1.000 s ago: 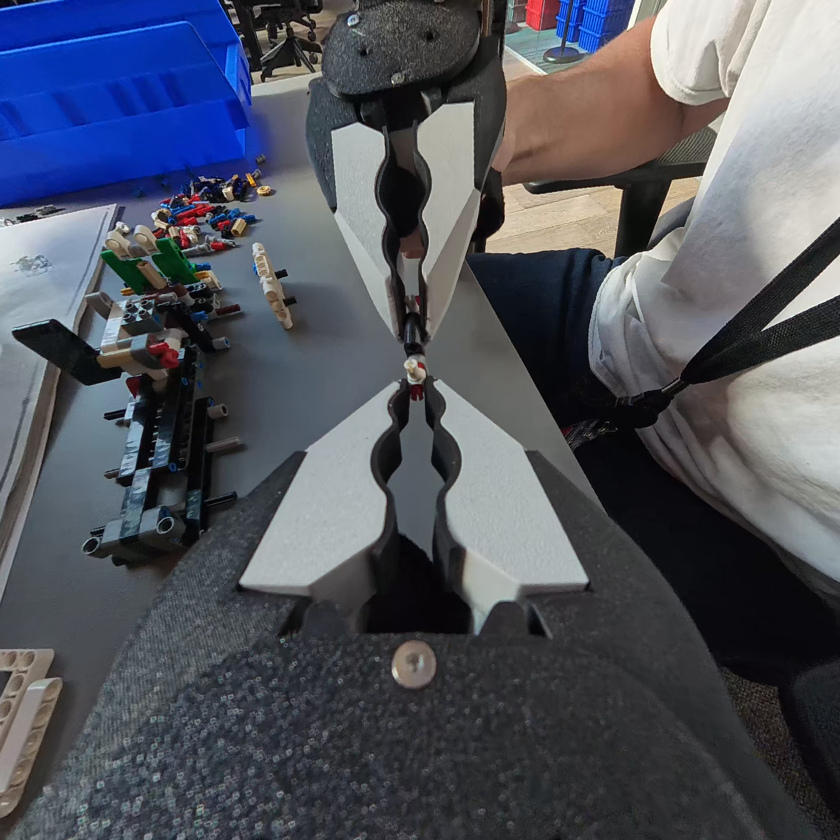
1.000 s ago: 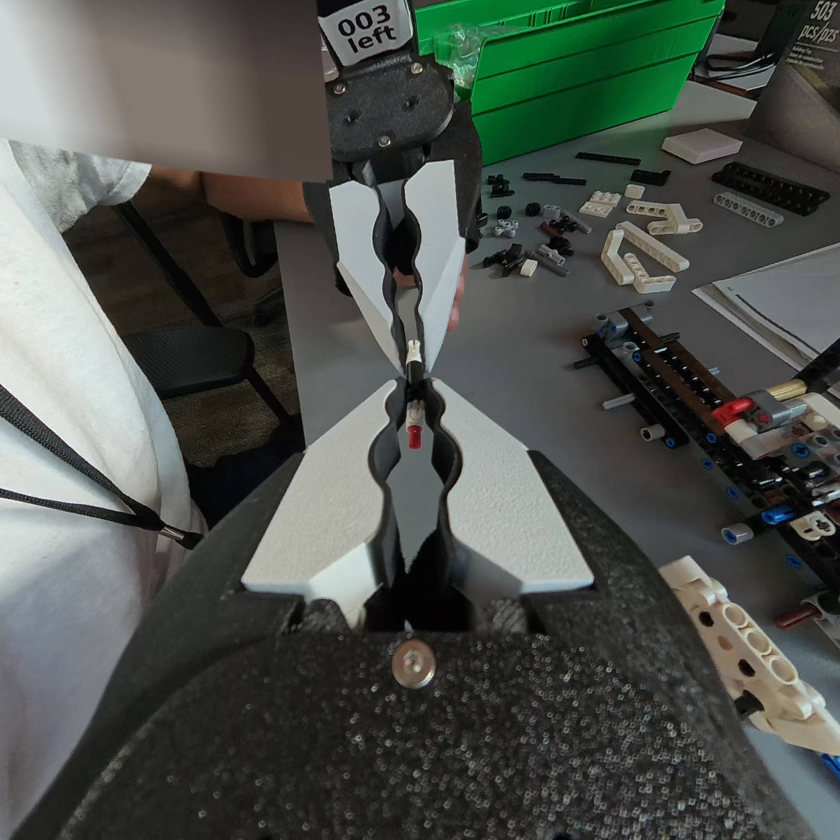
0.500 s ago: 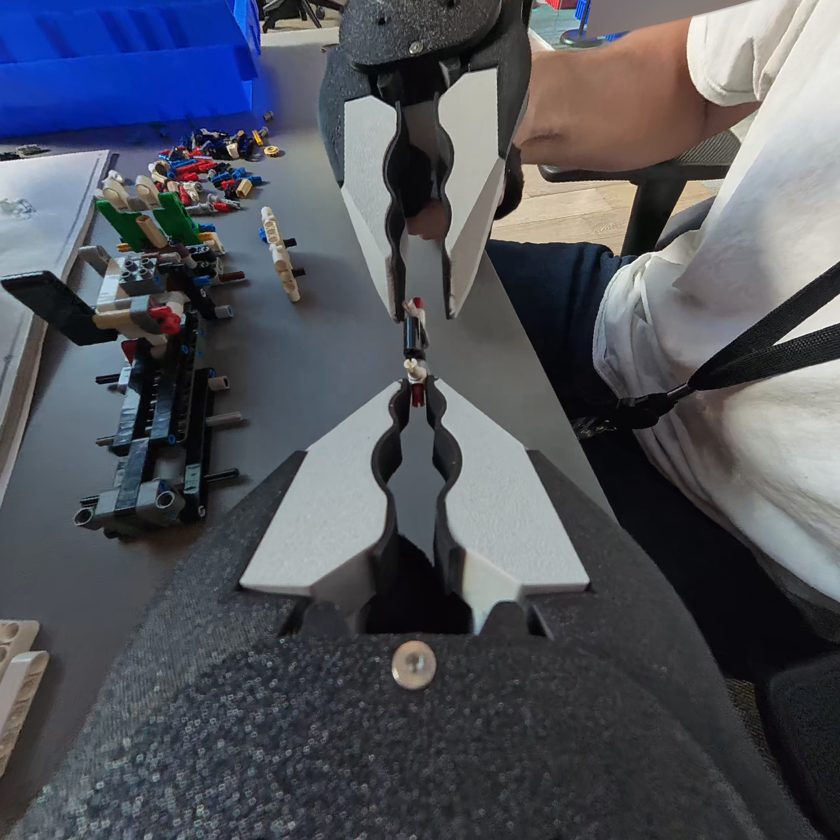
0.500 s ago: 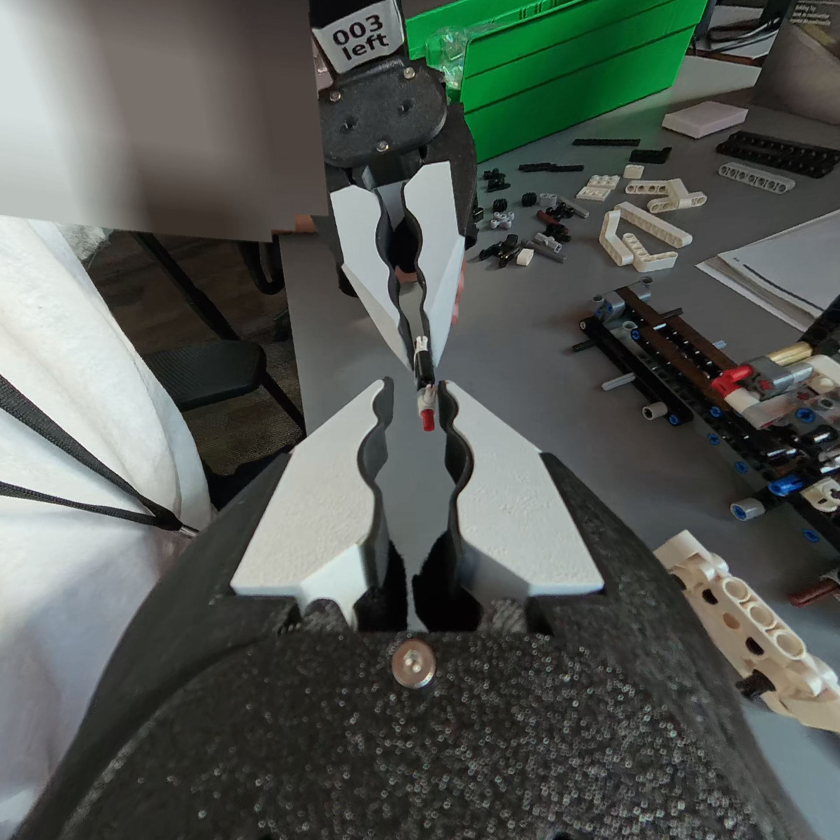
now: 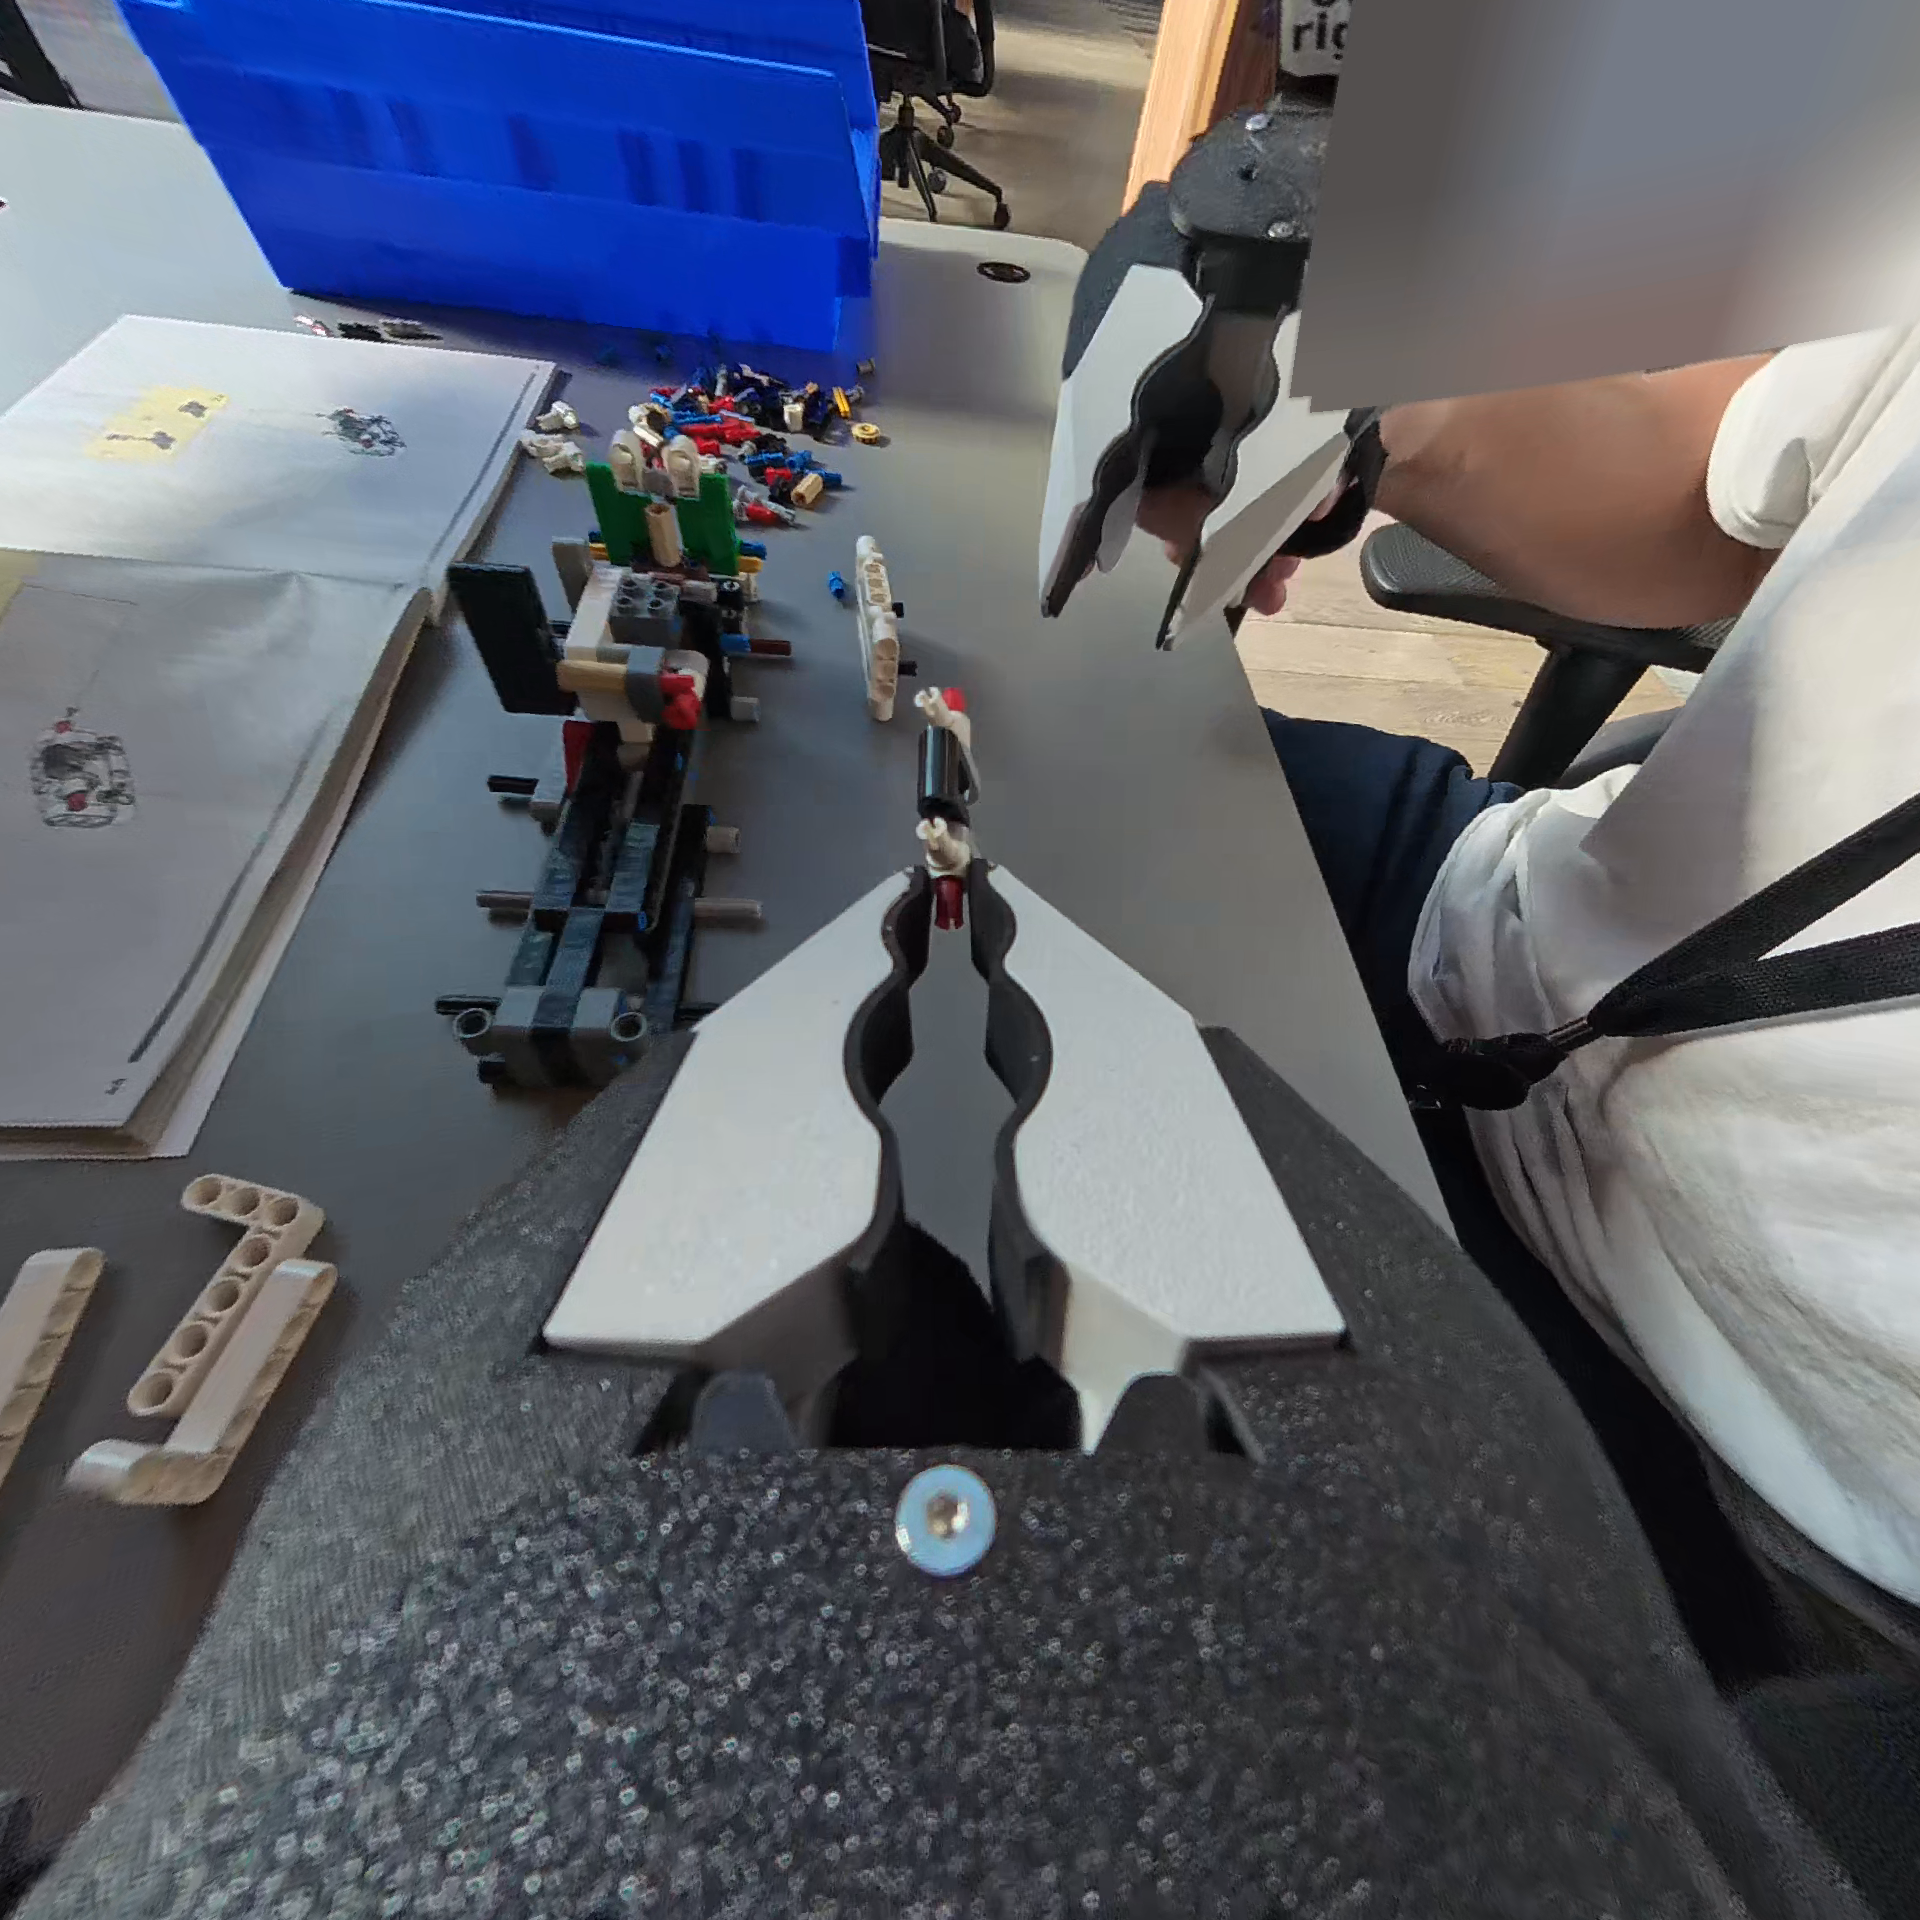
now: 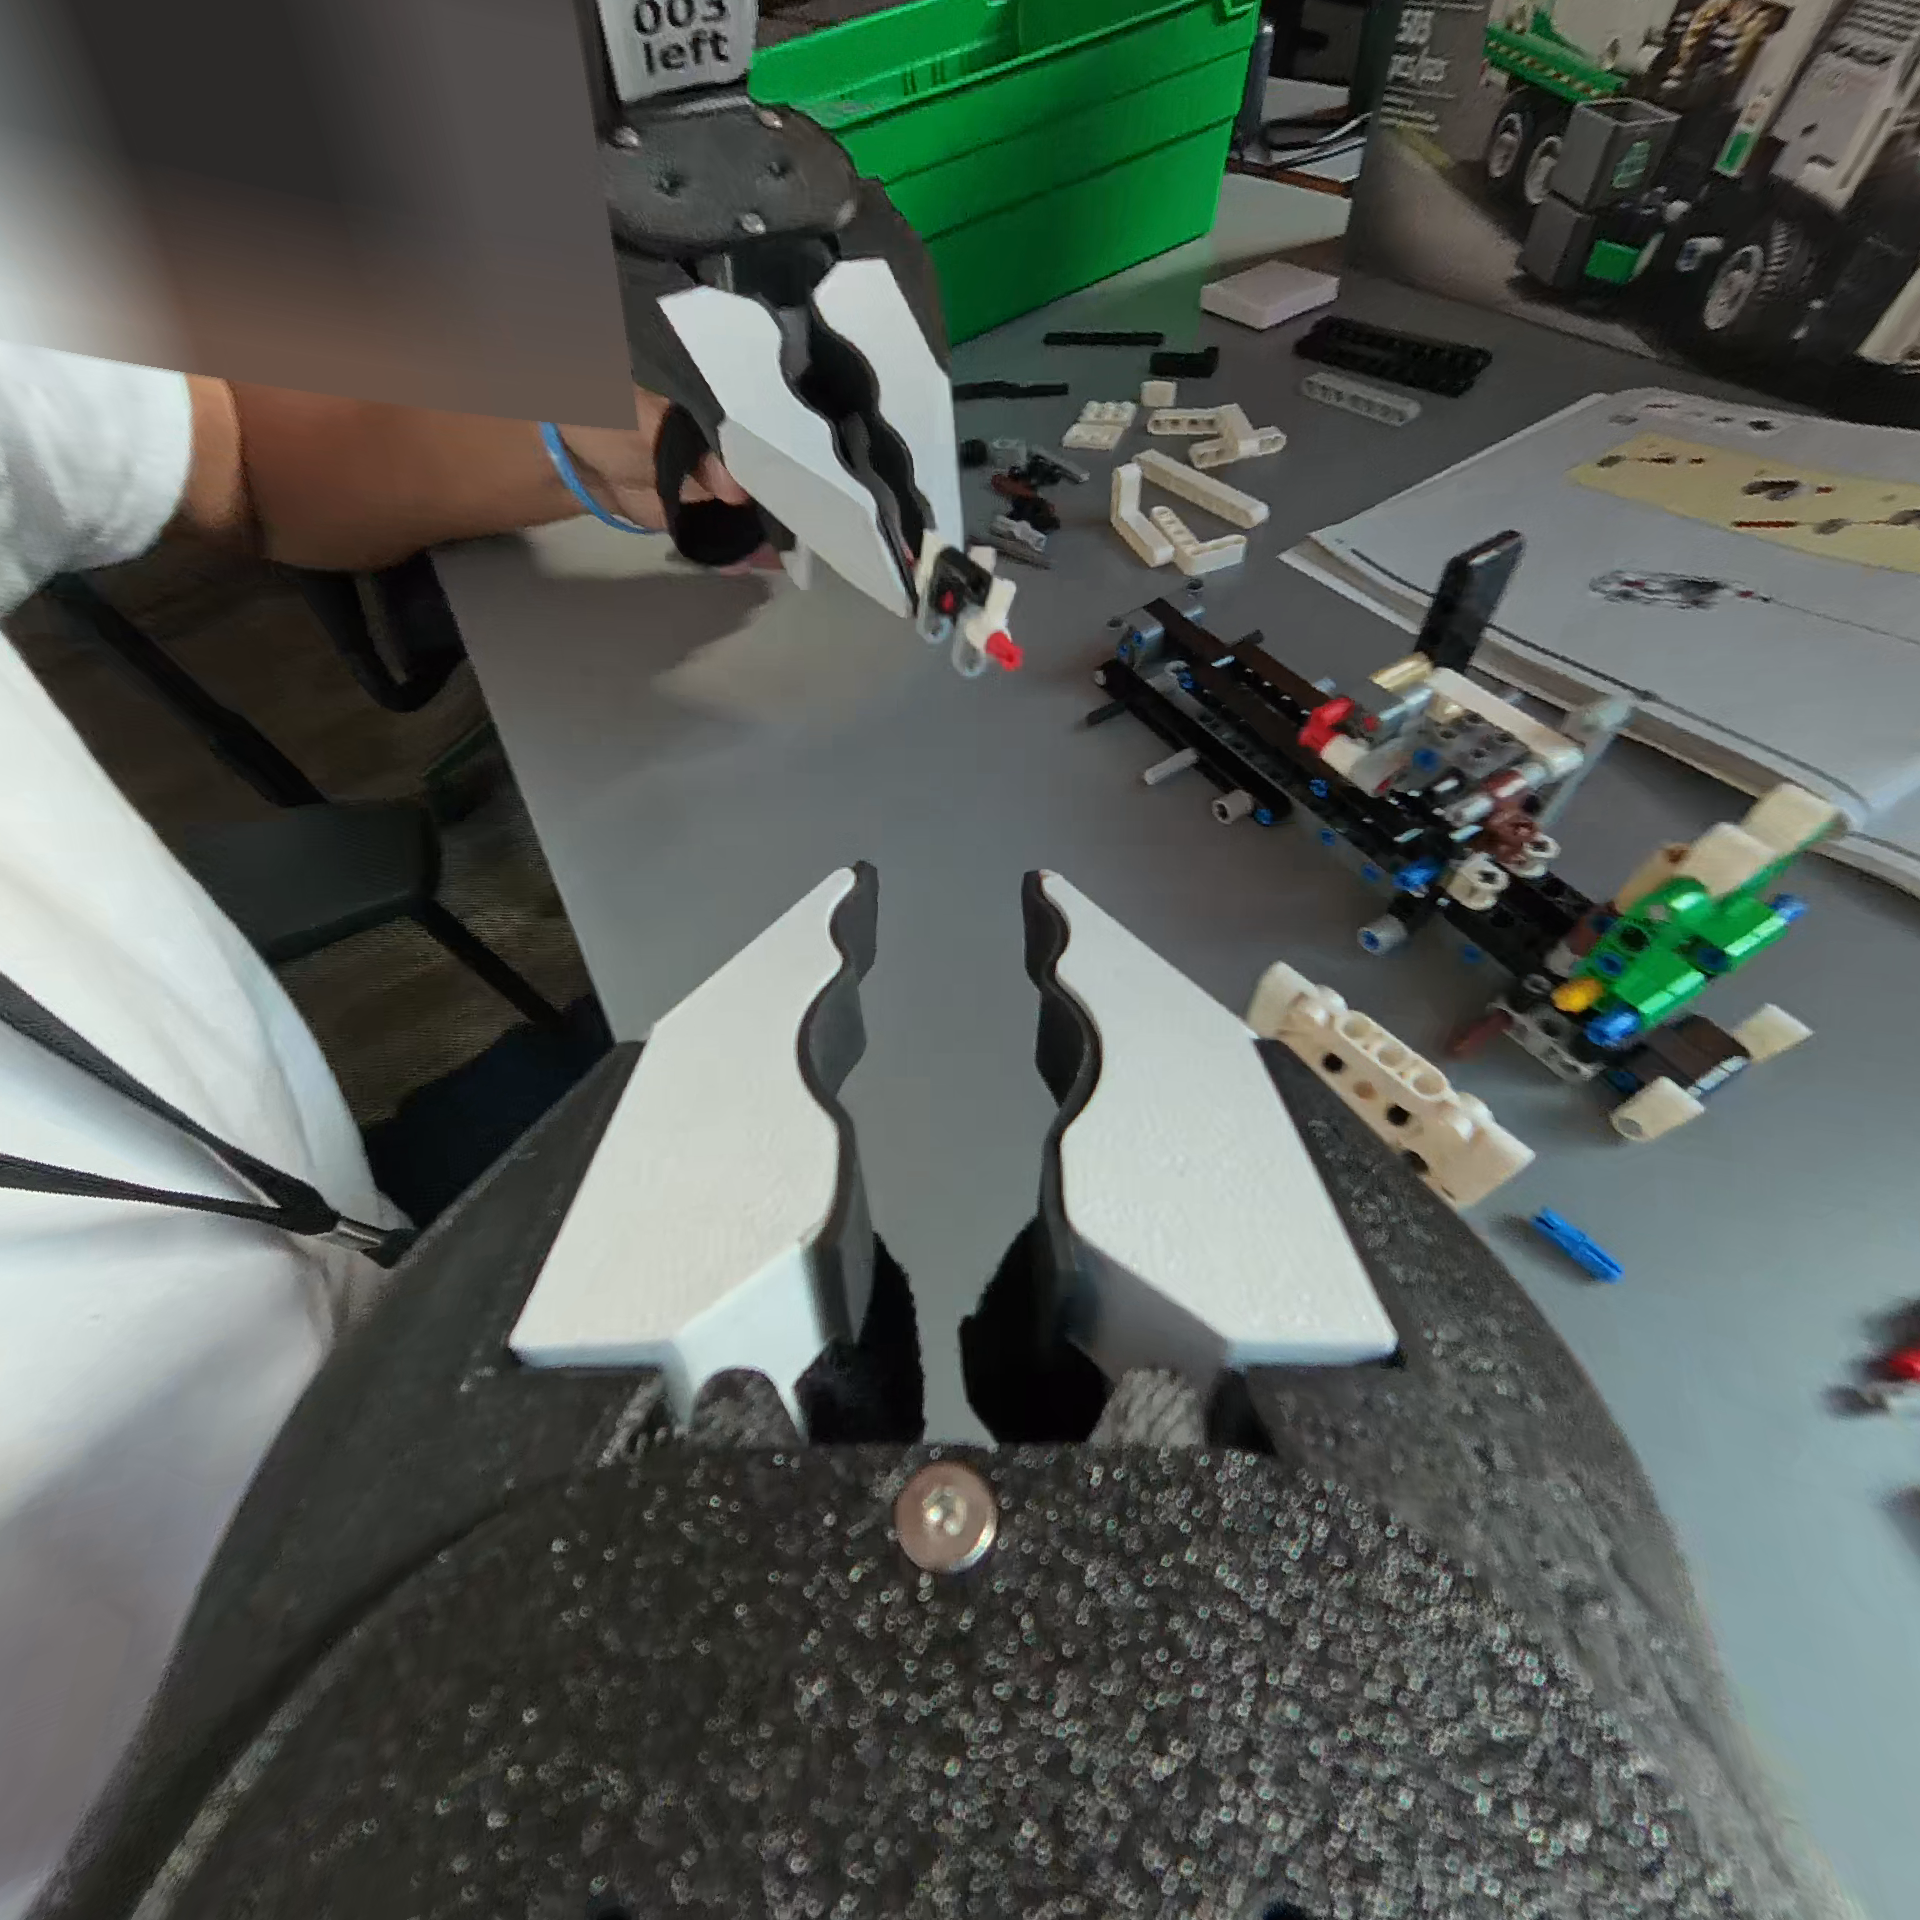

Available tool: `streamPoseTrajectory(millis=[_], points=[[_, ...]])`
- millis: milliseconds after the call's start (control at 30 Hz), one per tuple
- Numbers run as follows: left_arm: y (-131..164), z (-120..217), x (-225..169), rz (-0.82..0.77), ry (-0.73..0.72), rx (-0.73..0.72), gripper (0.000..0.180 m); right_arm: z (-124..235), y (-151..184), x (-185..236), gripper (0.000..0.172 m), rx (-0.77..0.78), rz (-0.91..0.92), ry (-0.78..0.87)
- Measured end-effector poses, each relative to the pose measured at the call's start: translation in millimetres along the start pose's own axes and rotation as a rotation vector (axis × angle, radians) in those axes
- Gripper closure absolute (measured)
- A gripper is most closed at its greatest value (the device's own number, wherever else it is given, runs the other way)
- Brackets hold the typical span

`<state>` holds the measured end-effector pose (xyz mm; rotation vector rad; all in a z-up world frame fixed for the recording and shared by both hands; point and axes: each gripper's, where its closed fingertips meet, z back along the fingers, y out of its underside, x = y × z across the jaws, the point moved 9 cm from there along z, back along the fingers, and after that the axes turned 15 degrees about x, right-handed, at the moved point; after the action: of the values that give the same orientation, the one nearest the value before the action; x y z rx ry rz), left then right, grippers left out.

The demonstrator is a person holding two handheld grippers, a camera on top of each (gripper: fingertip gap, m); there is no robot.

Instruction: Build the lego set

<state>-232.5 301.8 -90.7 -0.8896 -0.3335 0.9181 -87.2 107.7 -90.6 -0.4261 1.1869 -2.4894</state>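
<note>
My left gripper [image 5: 943, 881] is shut on a small brick piece [image 5: 943, 781]: a black cylinder with white connectors and red pins at both ends. It sticks out forward from the fingertips above the grey table [image 5: 1091, 831]. The same piece [image 6: 971, 608] shows at the left gripper's tips [image 6: 925, 592] in the right wrist view. My right gripper [image 6: 948, 883] is open and empty above the table, apart from the piece. It also shows in the left wrist view [image 5: 1107, 623], up and to the right of the piece.
A partly built black, grey and green brick model [image 5: 623, 748] [image 6: 1455, 790] lies on the table. Loose small parts [image 5: 748, 426], white beams [image 6: 1184, 499] [image 5: 208, 1340], an open instruction booklet [image 5: 208, 665], a blue bin [image 5: 520, 156], a green bin [image 6: 1039, 135]. A person in a white shirt sits at the table edge. Tip to tip, the grippers are about 9 centimetres apart.
My right gripper has opened, let go of the small piece and drawn back from it. The piece stays in my left gripper, which has swung away with it.
</note>
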Motion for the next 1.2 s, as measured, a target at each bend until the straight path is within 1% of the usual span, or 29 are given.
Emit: streamPoseTrajectory(millis=[67, 133, 200, 267, 400, 533, 633, 733, 800, 1067, 1133, 1200], points=[[-2.0, 7.0, 7.7, 0.037, -0.023, -0.016, 0.176, 8.0, 8.4, -11.6, 0.140, 0.026, 0.001, 0.117], [-4.6, 13.3, 14.9, 0.072, -0.039, -0.039, 0.176, 16.7, 15.8, -24.4, 0.139, 0.042, 0.001, 0.192], [-6.7, 18.2, 22.6, 0.114, -0.052, -0.057, 0.176, 29.4, 22.9, -40.4, 0.146, 0.066, -0.039, 0.282], [-7.6, 21.9, 30.6, 0.155, -0.071, -0.055, 0.176, 46.8, 28.0, -56.9, 0.147, 0.038, -0.102, 0.323], [-10.1, 23.1, 51.9, 0.222, -0.171, 0.045, 0.176, 78.2, 43.0, -90.1, 0.145, -0.066, -0.238, 0.309], [-20.1, 18.9, 70.4, 0.241, -0.251, 0.106, 0.176, 95.5, 57.2, -114.0, 0.146, -0.186, -0.328, 0.287], [-21.7, 10.3, 83.4, 0.252, -0.306, 0.164, 0.176, 102.9, 61.7, -121.8, 0.151, -0.242, -0.316, 0.291], [-23.7, 0.6, 93.0, 0.243, -0.346, 0.217, 0.176, 104.4, 63.1, -127.8, 0.153, -0.237, -0.289, 0.285], [-27.5, -5.3, 97.3, 0.232, -0.355, 0.249, 0.175, 103.2, 63.1, -131.1, 0.154, -0.237, -0.289, 0.272], [-40.6, -15.2, 116.8, 0.224, -0.364, 0.295, 0.175, 112.5, 63.9, -131.4, 0.152, -0.364, -0.288, 0.192], [-41.2, -13.4, 122.8, 0.253, -0.392, 0.306, 0.175, 113.9, 64.6, -132.5, 0.152, -0.376, -0.301, 0.201], [-43.4, -12.4, 123.9, 0.340, -0.375, 0.275, 0.175, 113.1, 64.1, -131.2, 0.152, -0.369, -0.288, 0.205]])
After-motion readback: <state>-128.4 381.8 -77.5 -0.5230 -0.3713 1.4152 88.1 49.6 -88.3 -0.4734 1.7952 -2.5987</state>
